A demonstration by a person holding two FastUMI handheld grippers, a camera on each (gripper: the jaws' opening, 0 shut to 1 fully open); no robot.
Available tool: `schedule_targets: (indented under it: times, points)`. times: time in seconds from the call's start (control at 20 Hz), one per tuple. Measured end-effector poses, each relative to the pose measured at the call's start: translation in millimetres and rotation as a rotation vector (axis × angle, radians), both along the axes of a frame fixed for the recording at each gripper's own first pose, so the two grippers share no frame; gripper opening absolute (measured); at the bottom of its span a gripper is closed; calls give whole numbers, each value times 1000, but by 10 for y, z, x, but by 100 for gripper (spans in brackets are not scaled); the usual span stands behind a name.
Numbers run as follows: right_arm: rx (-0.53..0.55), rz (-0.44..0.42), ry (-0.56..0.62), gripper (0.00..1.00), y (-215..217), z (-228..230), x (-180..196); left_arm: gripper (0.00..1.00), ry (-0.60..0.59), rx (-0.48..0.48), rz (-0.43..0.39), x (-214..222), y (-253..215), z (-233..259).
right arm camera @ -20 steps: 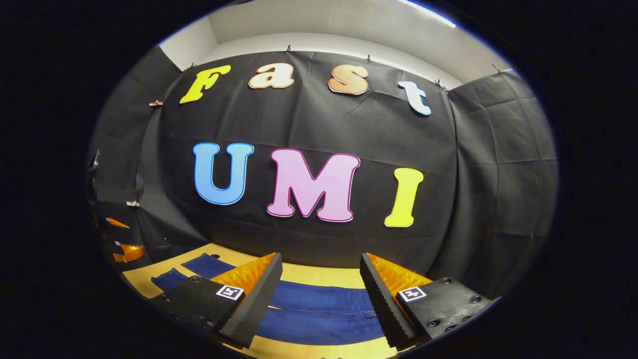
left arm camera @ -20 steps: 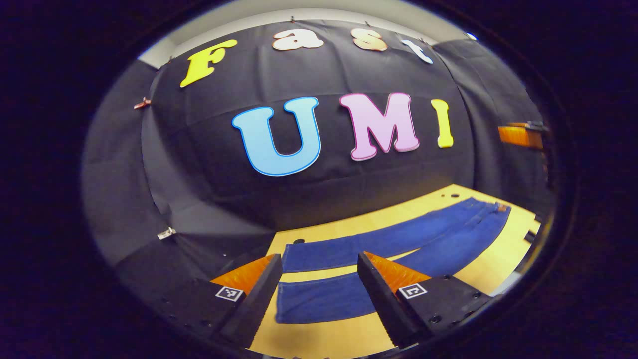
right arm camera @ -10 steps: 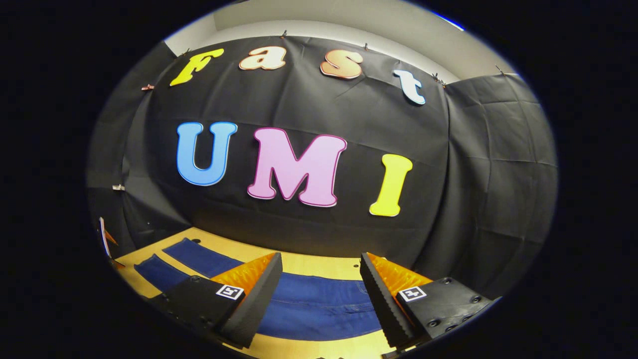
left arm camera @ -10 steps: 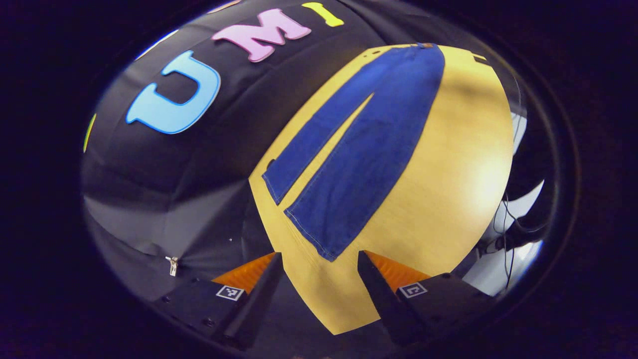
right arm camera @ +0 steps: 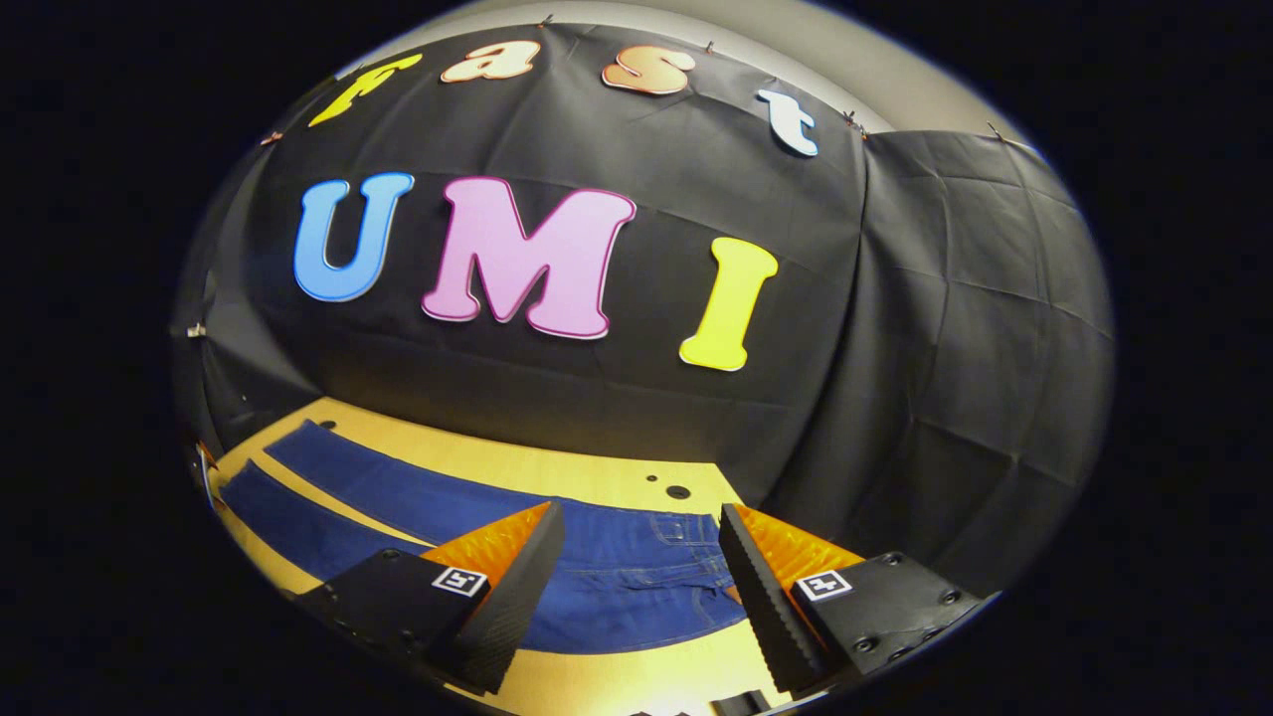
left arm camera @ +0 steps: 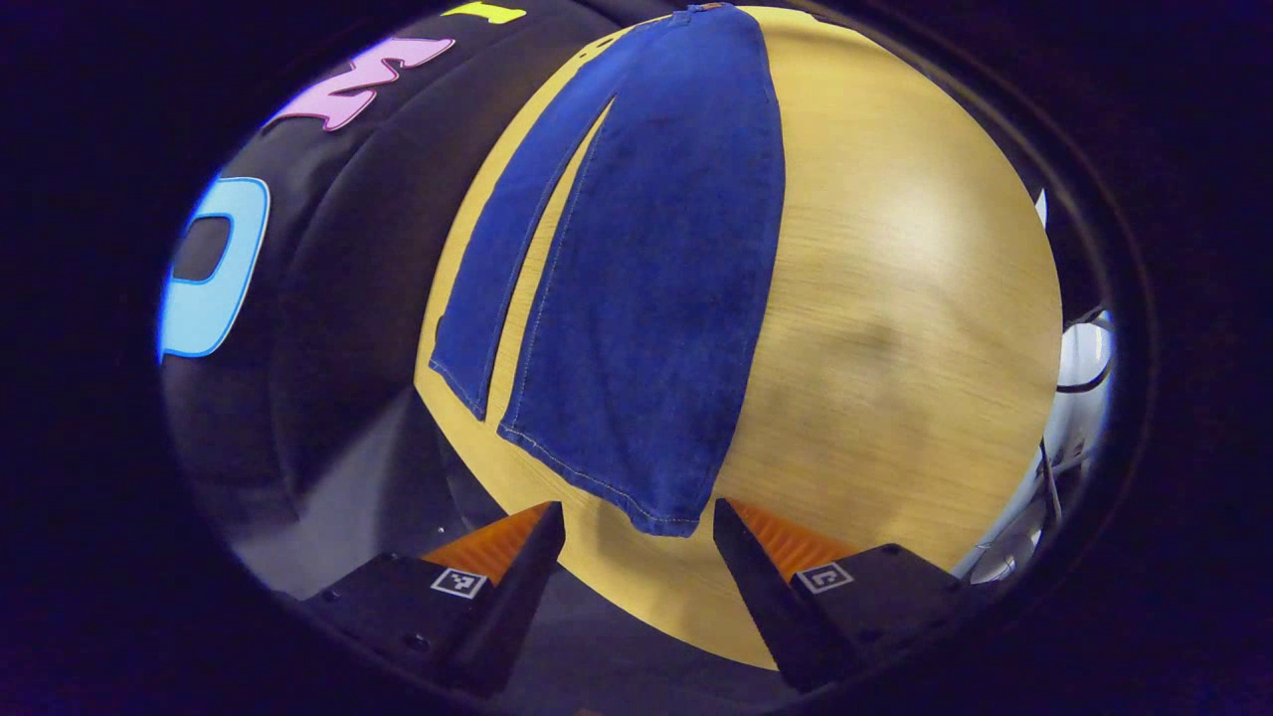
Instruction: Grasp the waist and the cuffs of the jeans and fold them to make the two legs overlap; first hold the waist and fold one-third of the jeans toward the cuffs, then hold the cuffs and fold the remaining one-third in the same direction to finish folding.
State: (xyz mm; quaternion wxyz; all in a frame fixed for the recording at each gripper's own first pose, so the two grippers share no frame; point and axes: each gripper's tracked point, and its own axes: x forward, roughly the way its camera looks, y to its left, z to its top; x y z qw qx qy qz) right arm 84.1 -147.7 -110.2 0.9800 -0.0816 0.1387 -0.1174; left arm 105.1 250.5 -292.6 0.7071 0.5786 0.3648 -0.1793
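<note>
Blue jeans (left arm camera: pixel 646 298) lie flat on the wooden table (left arm camera: pixel 895 298), legs spread slightly apart. In the left gripper view the near leg's cuff (left arm camera: pixel 607 487) hangs just ahead of my left gripper (left arm camera: pixel 636 547), which is open and holds nothing; the far leg's cuff (left arm camera: pixel 459 383) lies to its left. In the right gripper view the waist (right arm camera: pixel 646 577) of the jeans (right arm camera: pixel 398 497) lies between and beyond the fingers of my right gripper (right arm camera: pixel 641 567), which is open above it. Whether either gripper touches the cloth cannot be told.
The table's left edge (left arm camera: pixel 438 438) drops off close behind the cuffs. Bare wood (left arm camera: pixel 895 378) stretches to the right of the jeans. Cables and a white object (left arm camera: pixel 1074 378) sit past the table's right edge. Small holes (right arm camera: pixel 676 490) mark the tabletop near the waist.
The left gripper has tilted further down and come closer to the near cuff. The right gripper has tipped down and moved along the jeans, bringing the waist between its fingers.
</note>
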Motion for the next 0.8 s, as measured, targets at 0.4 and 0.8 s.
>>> schedule_targets:
  times: [0.4,0.8]
  points:
    - [-57,-33,137,96,-670,-529,261,76,-26,35,-49,358,-140,-37]
    - [-532,137,299,96,-1545,-1022,253,12,6,20,-32,560,-78,-149]
